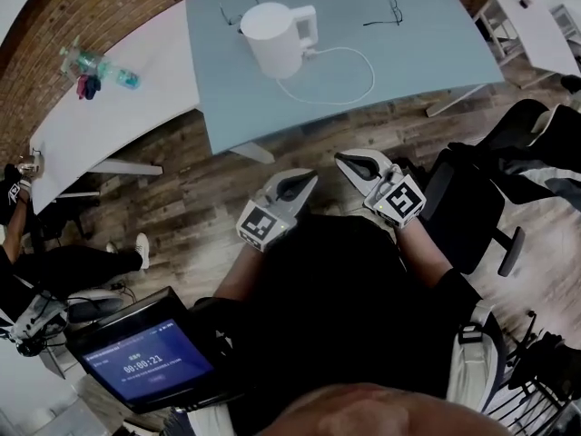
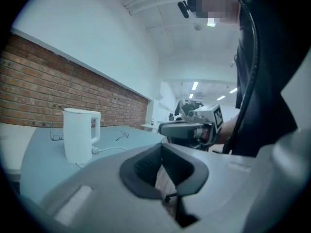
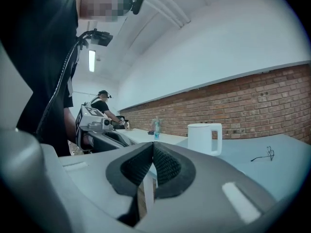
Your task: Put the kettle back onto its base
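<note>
Head view: white kettle (image 1: pixel 272 36) stands top center on the grey-blue table (image 1: pixel 408 62). Its cable (image 1: pixel 354 84) loops off to the right, and I can't make out a base under it tbh. Glasses (image 1: pixel 388 12) lie upper right on the same table. A bottle (image 1: pixel 95 69) is on the white table (image 1: pixel 118 125) at upper left. Left claw (image 1: pixel 304 180) and right claw (image 1: pixel 349 160) are mid-frame over the wood floor (image 1: pixel 200 189), well short of the kettle, w/ their tips angled toward each other. A screen (image 1: pixel 145 361) is lower left and a chair (image 1: pixel 472 207) is at right.

Left gripper view: left claw (image 2: pixel 162 147) is clenched, pads meeting in a V w/ nothing between them. Kettle (image 2: pixel 77 135) is left of center and upright on the table (image 2: pixel 39 164), w/ its handle to the right. Glasses (image 2: pixel 122 136) are just right of it and a brick wall (image 2: pixel 48 91) is behind. Right claw (image 2: pixel 167 128) shows mid-frame, pointing left.

Right gripper view: right claw (image 3: pixel 153 149) is also clenched and empty. Kettle (image 3: pixel 204 139) is right of center on the table (image 3: pixel 272 174), and the glasses (image 3: pixel 265 154) are further right. Bottle (image 3: pixel 156 127) is near center and the left claw (image 3: pixel 109 137) is at left. Another person (image 3: pixel 102 106) is in the bg at left, and the brick wall (image 3: pixel 243 106) runs across the right.
</note>
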Demonstrator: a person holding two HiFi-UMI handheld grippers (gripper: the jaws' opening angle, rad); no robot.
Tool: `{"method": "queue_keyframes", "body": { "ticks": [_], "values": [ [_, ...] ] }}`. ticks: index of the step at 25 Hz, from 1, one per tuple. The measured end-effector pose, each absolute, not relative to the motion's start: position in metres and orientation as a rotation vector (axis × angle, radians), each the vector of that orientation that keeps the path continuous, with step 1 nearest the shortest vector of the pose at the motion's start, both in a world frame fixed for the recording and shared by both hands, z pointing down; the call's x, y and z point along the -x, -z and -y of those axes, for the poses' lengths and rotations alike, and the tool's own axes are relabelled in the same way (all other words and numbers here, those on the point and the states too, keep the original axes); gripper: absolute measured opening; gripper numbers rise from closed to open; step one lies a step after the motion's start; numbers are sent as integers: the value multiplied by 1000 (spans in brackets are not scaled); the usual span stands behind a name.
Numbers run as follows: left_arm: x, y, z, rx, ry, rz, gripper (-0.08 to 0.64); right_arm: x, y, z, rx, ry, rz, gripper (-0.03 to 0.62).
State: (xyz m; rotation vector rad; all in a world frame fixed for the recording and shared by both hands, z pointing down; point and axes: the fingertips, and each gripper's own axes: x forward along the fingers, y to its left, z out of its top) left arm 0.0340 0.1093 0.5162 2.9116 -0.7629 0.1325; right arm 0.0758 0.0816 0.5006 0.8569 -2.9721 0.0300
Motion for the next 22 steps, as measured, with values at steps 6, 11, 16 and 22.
{"method": "queue_keyframes", "body": {
  "ticks": [6, 11, 16, 22],
  "values": [
    [-36, -506, -107, -2947, -125, 725, 2, -78, -486, -94, -893, -65, 2971, 5],
    [-17, -505, -105, -2964, -192, 711, 2, -78, -485, -91, -950, -71, 2954, 5],
    [2, -507, -103, -2944, -185, 721, 2, -57, -487, -90, -922, -54, 2956, 5],
    [9, -495, -91, -2969, -134, 704, 2, -35, -484, -78, -916, -84, 2968, 4]
  ]
}}
